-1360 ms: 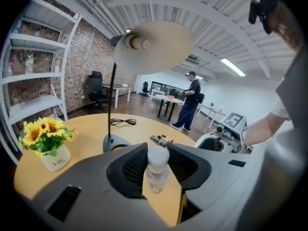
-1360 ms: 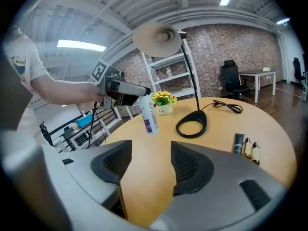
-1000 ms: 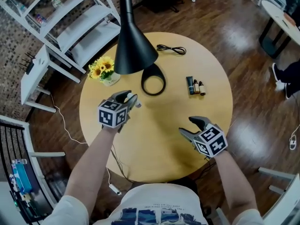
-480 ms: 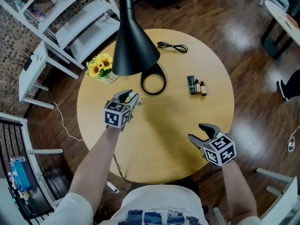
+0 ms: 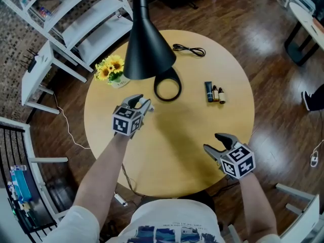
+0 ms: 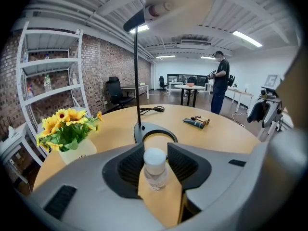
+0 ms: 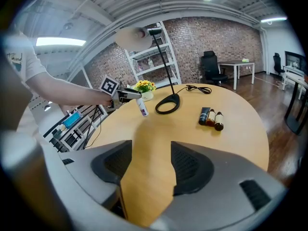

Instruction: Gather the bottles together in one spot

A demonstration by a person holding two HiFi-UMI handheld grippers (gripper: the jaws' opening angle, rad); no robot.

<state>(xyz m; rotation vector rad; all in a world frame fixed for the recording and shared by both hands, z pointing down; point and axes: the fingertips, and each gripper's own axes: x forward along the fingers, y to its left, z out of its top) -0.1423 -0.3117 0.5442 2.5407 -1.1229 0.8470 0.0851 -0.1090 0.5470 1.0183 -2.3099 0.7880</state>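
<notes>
A small clear bottle with a white cap (image 6: pixel 155 166) stands upright between the pads of my left gripper (image 6: pixel 155 163), which is shut on it. In the head view that gripper (image 5: pixel 140 104) hovers left of the table's middle, just in front of the lamp base. A dark tube (image 5: pixel 208 91) and two small amber bottles (image 5: pixel 218 94) lie side by side at the right of the table; they also show in the right gripper view as a row (image 7: pixel 211 117). My right gripper (image 5: pixel 213 142) is open near the front right edge with nothing between its fingers.
A black lamp with a ring base (image 5: pixel 167 89) and a wide shade (image 5: pixel 147 47) stands mid-table. A vase of yellow flowers (image 5: pixel 112 72) sits at the left and a black cable (image 5: pixel 188 49) at the far edge. White shelving (image 5: pixel 76 19) stands beyond the round wooden table (image 5: pixel 172 151).
My right gripper has drawn back toward the front right edge, then stopped. The left gripper has stayed almost in place with the bottle in it.
</notes>
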